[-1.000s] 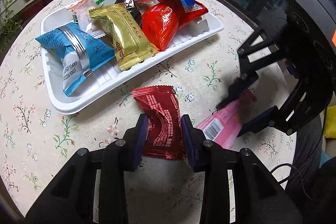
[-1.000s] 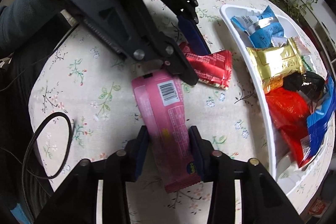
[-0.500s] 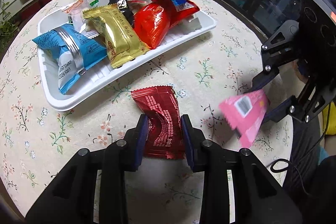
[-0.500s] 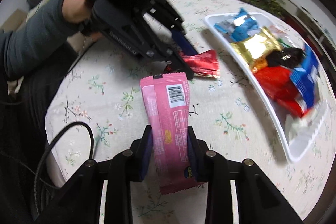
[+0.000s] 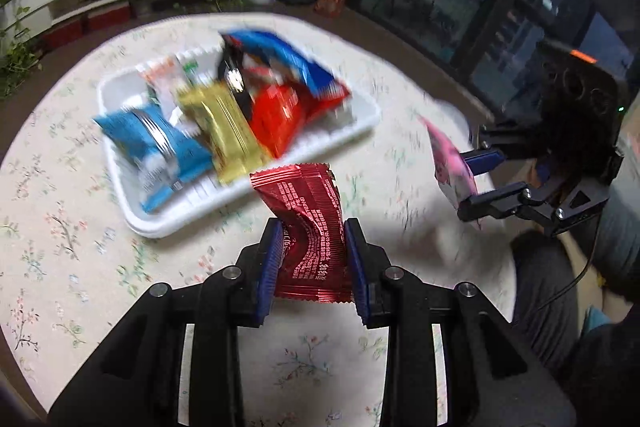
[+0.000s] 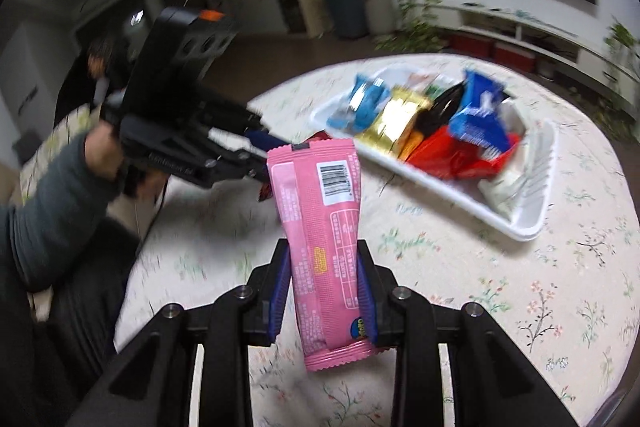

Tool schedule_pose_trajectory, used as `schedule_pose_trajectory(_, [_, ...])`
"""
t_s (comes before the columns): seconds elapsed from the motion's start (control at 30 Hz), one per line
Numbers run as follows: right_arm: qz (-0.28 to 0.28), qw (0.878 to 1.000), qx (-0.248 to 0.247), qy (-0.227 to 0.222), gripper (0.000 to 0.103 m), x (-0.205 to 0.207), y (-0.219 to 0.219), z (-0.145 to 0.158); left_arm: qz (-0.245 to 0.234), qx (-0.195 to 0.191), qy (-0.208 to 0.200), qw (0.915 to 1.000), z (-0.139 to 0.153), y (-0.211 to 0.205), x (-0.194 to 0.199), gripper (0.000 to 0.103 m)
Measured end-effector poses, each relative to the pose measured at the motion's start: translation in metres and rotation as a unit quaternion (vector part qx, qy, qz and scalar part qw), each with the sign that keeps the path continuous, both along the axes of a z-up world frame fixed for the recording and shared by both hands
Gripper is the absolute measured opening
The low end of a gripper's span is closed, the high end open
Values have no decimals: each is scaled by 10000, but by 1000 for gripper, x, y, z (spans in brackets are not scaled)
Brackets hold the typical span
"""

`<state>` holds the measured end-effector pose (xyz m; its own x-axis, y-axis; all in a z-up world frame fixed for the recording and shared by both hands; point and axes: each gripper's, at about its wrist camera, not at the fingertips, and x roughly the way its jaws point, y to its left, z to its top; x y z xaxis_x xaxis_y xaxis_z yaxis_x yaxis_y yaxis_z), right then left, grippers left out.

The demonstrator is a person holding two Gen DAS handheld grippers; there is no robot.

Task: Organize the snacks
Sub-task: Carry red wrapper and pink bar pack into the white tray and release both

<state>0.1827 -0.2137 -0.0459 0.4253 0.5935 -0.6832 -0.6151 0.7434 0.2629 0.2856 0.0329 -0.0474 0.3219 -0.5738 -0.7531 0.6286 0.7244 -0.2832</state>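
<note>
Both jaws are clenched on snacks. The left gripper [image 5: 312, 263] pinches a red pack [image 5: 306, 223], the right gripper [image 6: 323, 291] a pink bar [image 6: 320, 227] — both held clear of the table [image 6: 520, 287]. Each wrapper's long axis runs forward from its jaws, the far end towards the tray [image 5: 248, 195] beyond. Several packs already lie in it — these two look like the last.

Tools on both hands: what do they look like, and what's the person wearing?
Both tools match: black angular linkage frames, silver pivot bolts, blue pads on the fingers. The left tool and right tool have boxy black bodies with an orange mark on top. Grey sleeve; thin black cable.
</note>
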Motion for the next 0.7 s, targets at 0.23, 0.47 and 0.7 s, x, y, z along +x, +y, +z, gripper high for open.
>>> schedule_pose_trajectory(0.23, [-1182, 9915, 541, -43, 33, 40, -12, 43, 1122, -574, -341, 9914, 43, 37, 32, 29])
schedule_pose_trajectory(0.47, [-1978, 9792, 419, -190, 33, 102, 8, 77, 1673, -225, -549, 9841, 54, 26, 80, 29])
schedule_pose_trajectory(0.7, [-2229, 9742, -256, 233, 33, 155, 50, 48, 1658, 309, -409, 9848, 23, -3, 114, 29])
